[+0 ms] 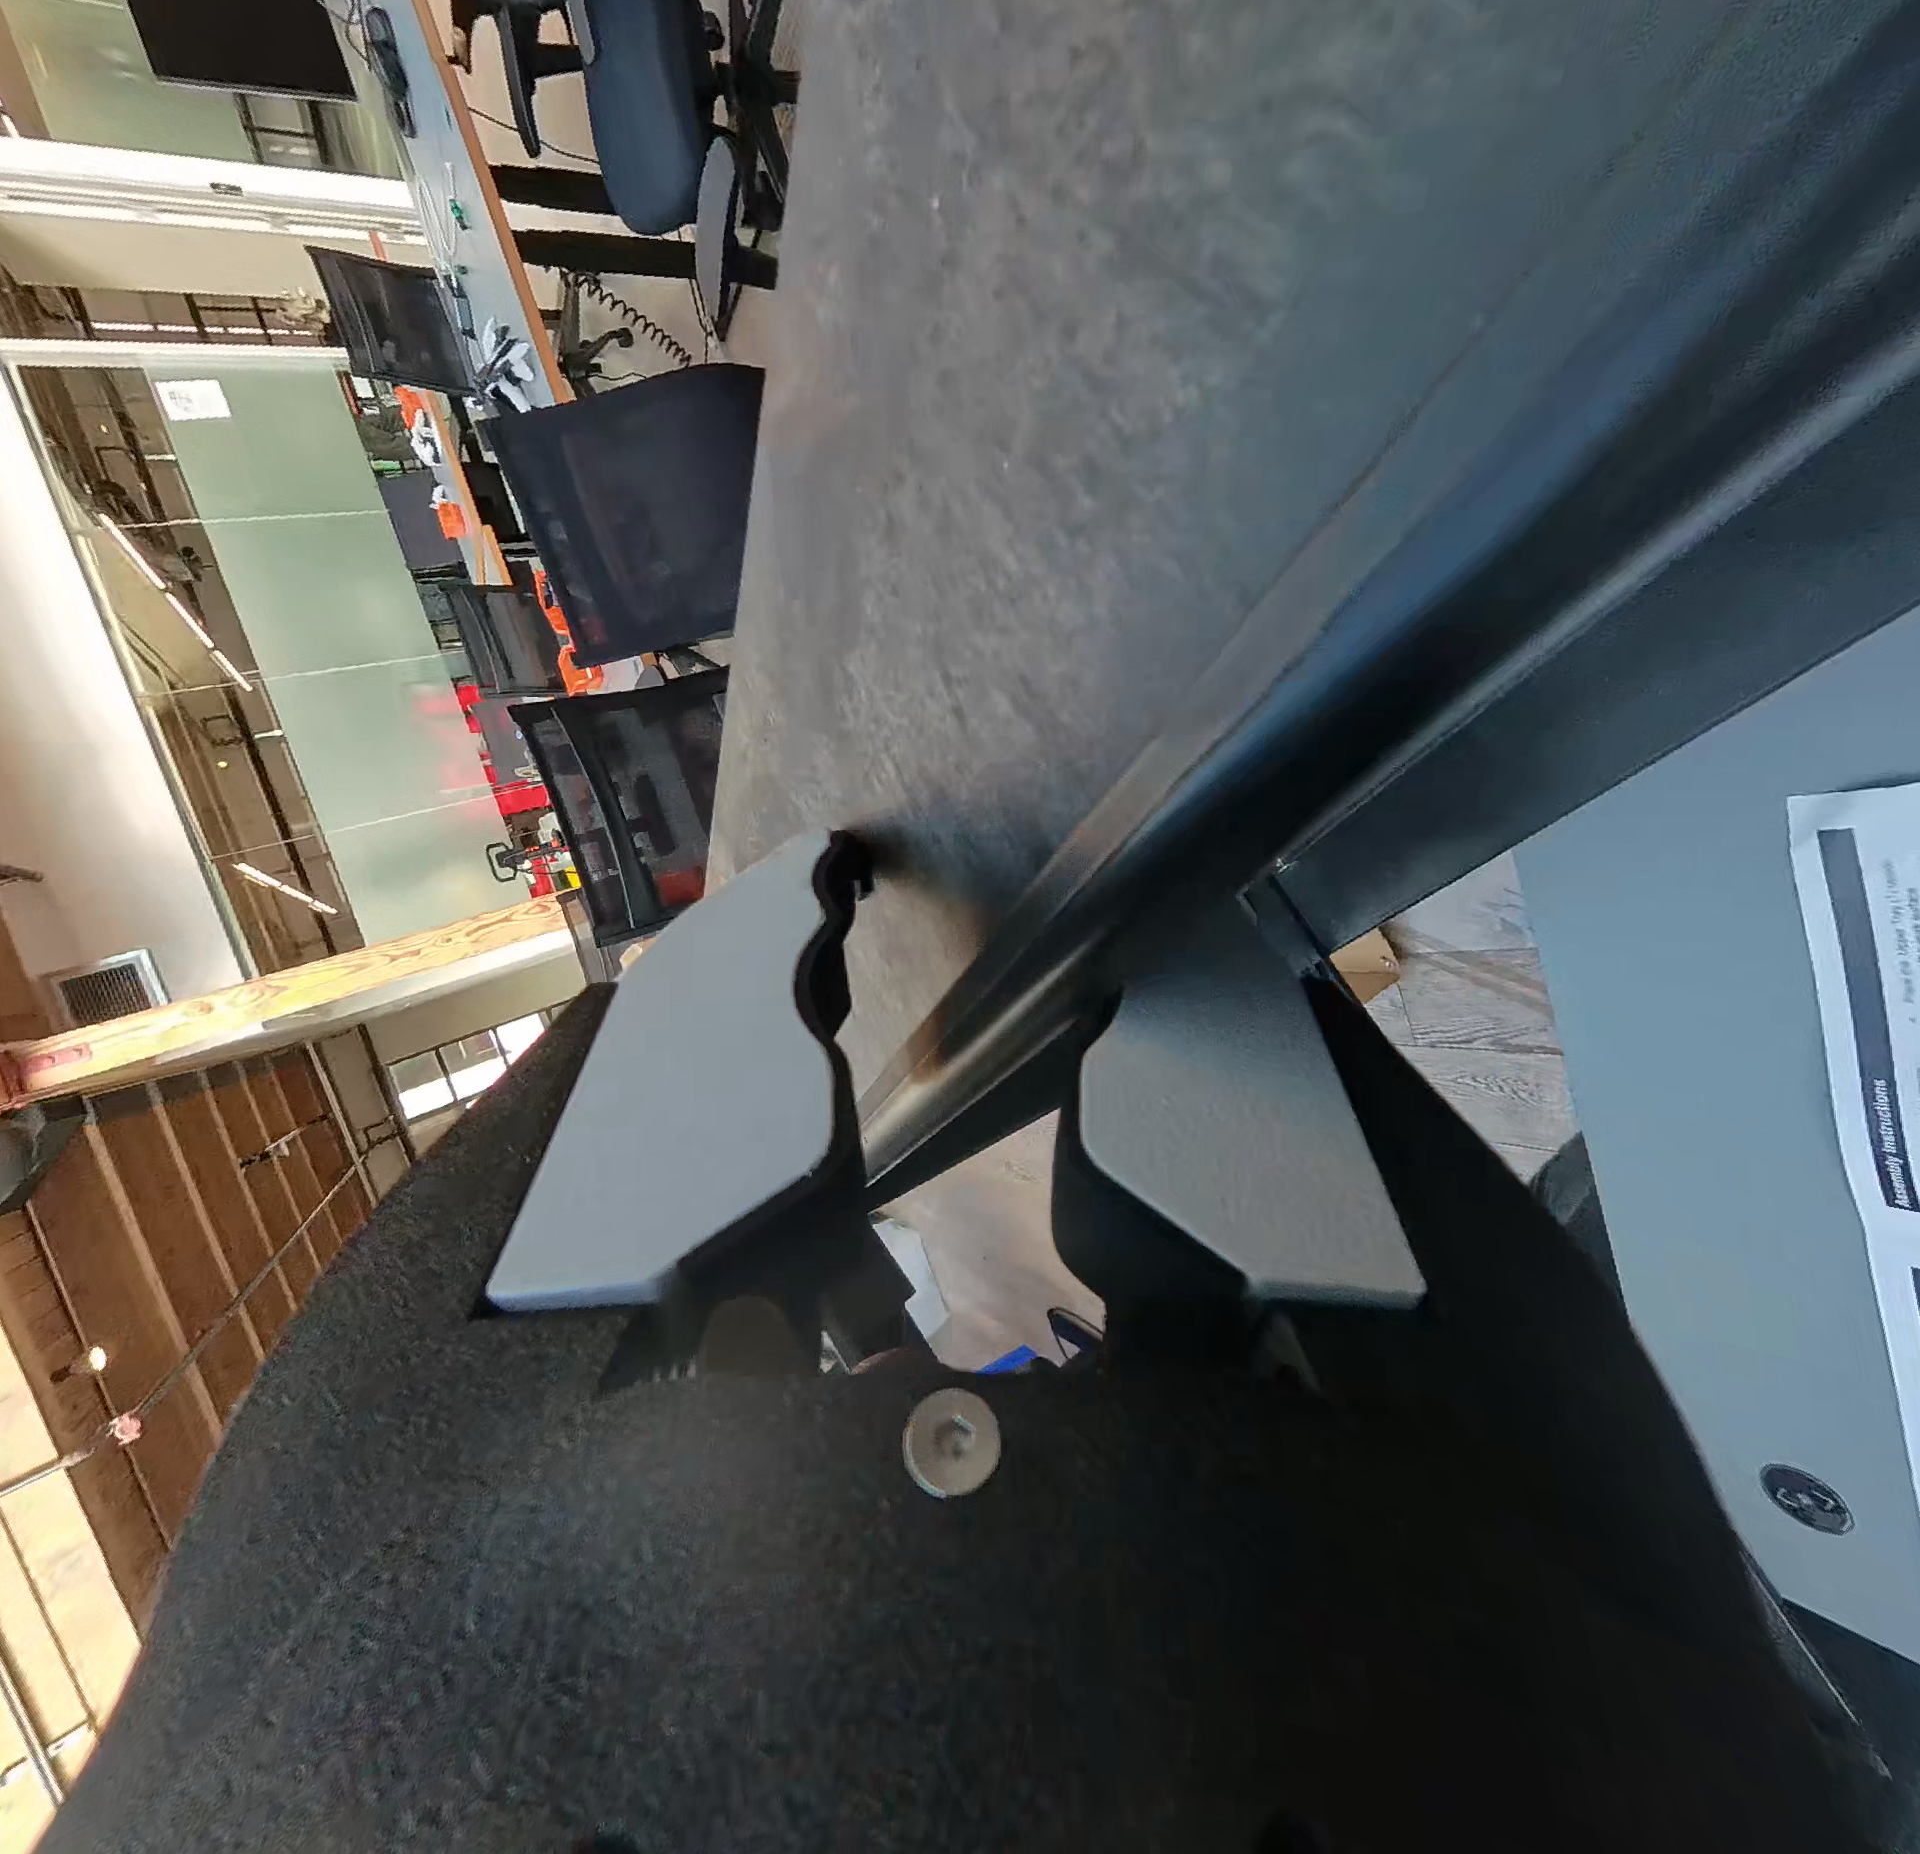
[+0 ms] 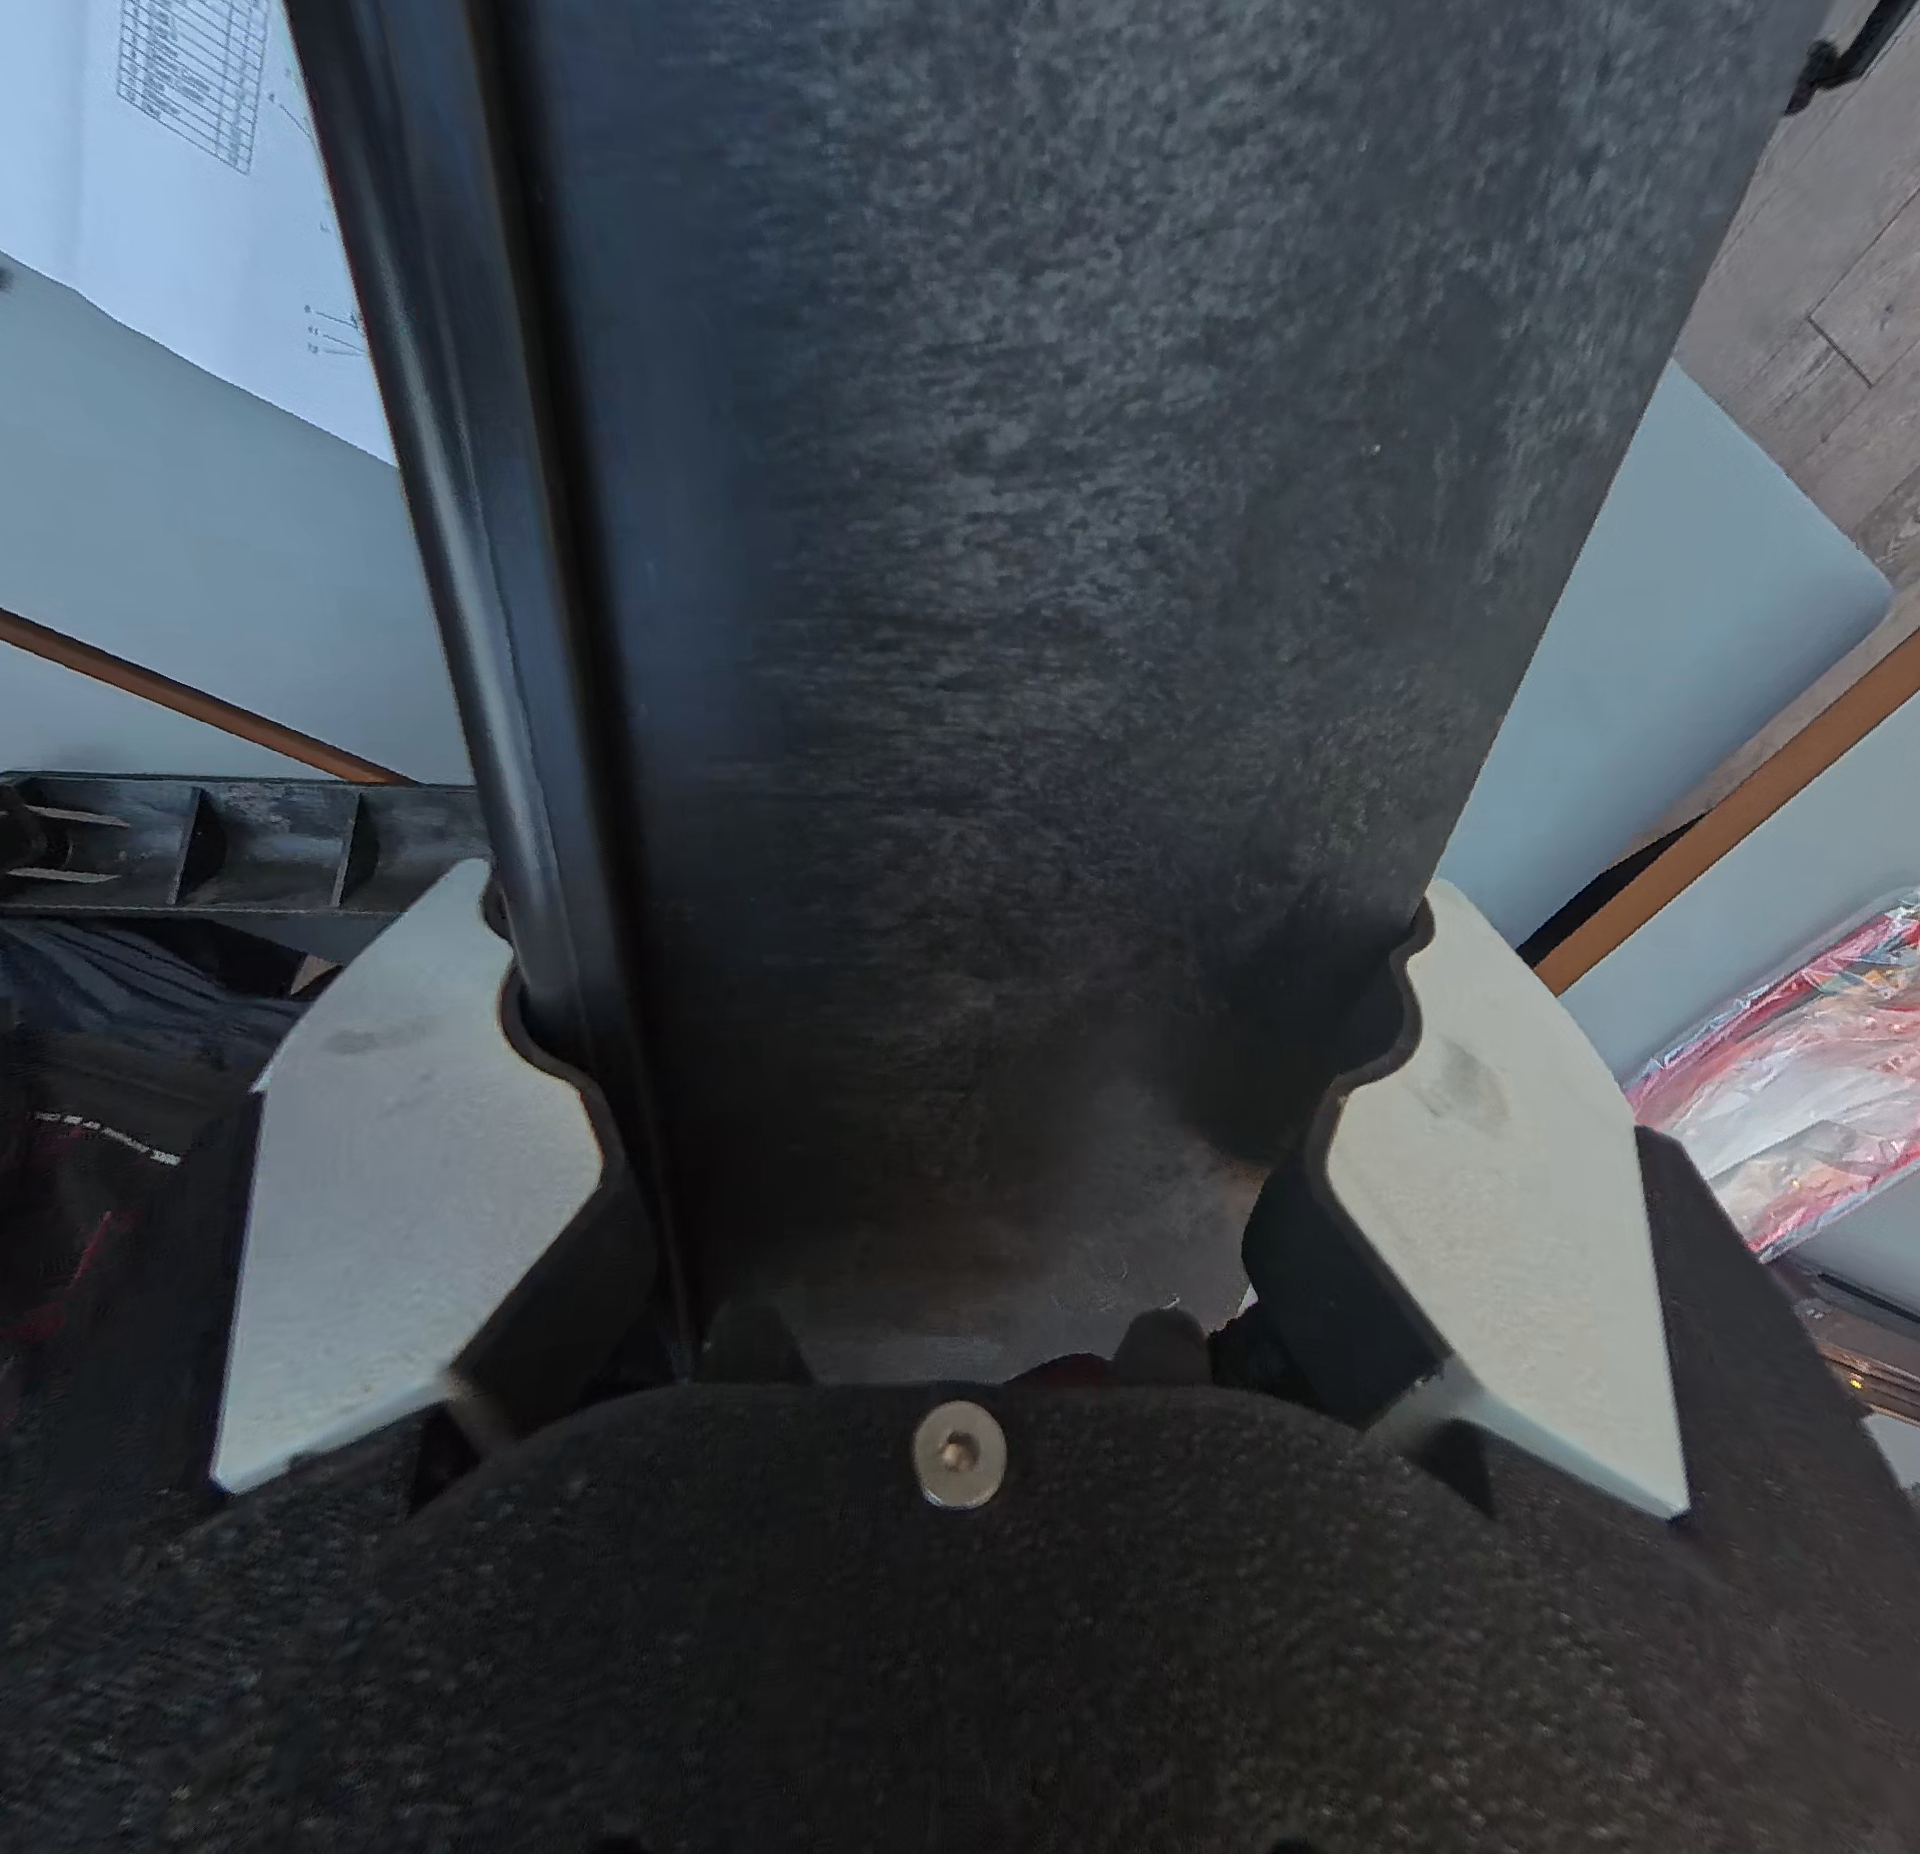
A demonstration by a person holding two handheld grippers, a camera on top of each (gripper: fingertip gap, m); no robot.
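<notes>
In the left wrist view a large black textured plastic panel [image 1: 1091,402] with a smooth rolled rim [image 1: 1455,609] runs from the top right down between my fingers. My left gripper [image 1: 966,973] is closed on that rim, one finger on the textured face and the other behind the rim. In the right wrist view the textured panel [image 2: 1039,402] fills the middle, with its rounded rim [image 2: 436,454] on the left. My right gripper [image 2: 956,973] is spread wide, and both fingers press against the panel's two side edges.
A printed paper sheet [image 1: 1870,1025] lies on the pale grey table [image 1: 1683,1181]; it also shows in the right wrist view [image 2: 156,142]. A black compartment tray [image 2: 239,848] sits at left and a red plastic packet [image 2: 1787,1098] at right. Office chairs [image 1: 623,516] and desks stand beyond. Some 20 cm of space lies between my two pairs of fingers.
</notes>
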